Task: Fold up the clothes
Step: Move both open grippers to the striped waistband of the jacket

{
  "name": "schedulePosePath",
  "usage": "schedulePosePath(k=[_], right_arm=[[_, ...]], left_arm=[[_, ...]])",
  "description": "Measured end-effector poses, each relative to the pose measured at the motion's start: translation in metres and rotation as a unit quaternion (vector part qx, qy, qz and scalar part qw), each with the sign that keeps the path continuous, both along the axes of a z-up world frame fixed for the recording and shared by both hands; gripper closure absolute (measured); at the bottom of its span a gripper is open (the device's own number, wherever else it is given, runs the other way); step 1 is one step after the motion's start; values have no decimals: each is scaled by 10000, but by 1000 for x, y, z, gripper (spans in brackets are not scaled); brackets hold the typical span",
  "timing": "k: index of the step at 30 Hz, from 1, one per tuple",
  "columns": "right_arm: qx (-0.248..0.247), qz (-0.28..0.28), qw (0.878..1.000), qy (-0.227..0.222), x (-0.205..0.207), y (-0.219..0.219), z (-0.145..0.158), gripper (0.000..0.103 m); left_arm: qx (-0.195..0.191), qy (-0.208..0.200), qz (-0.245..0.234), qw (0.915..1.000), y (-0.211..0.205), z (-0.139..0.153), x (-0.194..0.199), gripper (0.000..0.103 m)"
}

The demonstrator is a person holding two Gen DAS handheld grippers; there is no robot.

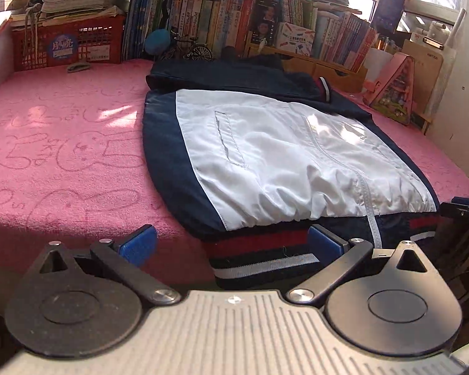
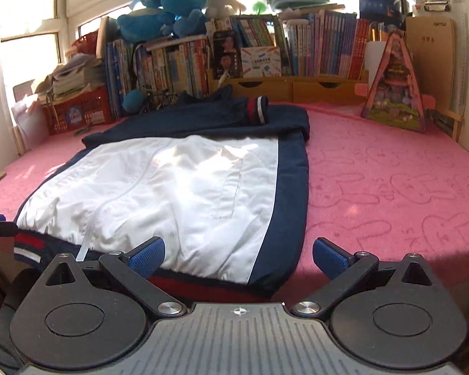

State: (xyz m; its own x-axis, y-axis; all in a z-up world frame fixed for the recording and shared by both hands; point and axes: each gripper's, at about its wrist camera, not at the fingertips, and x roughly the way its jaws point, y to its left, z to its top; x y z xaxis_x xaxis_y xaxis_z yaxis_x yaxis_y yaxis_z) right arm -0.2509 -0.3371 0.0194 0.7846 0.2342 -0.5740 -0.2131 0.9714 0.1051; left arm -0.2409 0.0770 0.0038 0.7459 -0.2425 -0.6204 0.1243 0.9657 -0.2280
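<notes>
The left hand-held gripper (image 1: 231,245) has its blue-padded fingers spread apart at the near edge of a pink plush blanket (image 1: 62,143). The white and navy zip-up jacket (image 1: 281,162) lies flat towards one o'clock, its red-striped hem (image 1: 259,243) between the fingers. The right hand-held gripper (image 2: 237,254), also spread, faces the same hem, jacket at eleven o'clock. No writing on the jacket is readable.

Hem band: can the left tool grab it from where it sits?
Probably yes. The left tool is open, the striped hem band lies between its fingers at the bed's near edge, and nothing covers it.
</notes>
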Motion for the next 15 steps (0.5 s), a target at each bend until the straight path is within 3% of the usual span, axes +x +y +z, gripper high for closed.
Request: schedulePosePath(k=[4, 8, 12, 14, 15], right_arm=[[198, -120, 9987, 453, -7, -11, -21, 2], [895, -198, 9930, 742, 8, -26, -37, 4], [1396, -195, 9860, 894, 20, -30, -45, 6], [1650, -117, 9806, 1051, 24, -32, -50, 13], [1784, -61, 9772, 1153, 26, -32, -52, 25]], left_arm=[[-439, 210, 411, 9980, 9, -17, 4, 0], [-953, 162, 575, 9937, 15, -27, 12, 0], [-1238, 442, 653, 9892, 16, -42, 21, 1], [-1740, 609, 637, 9808, 22, -52, 23, 18], [-2007, 661, 614, 9755, 25, -53, 23, 25]])
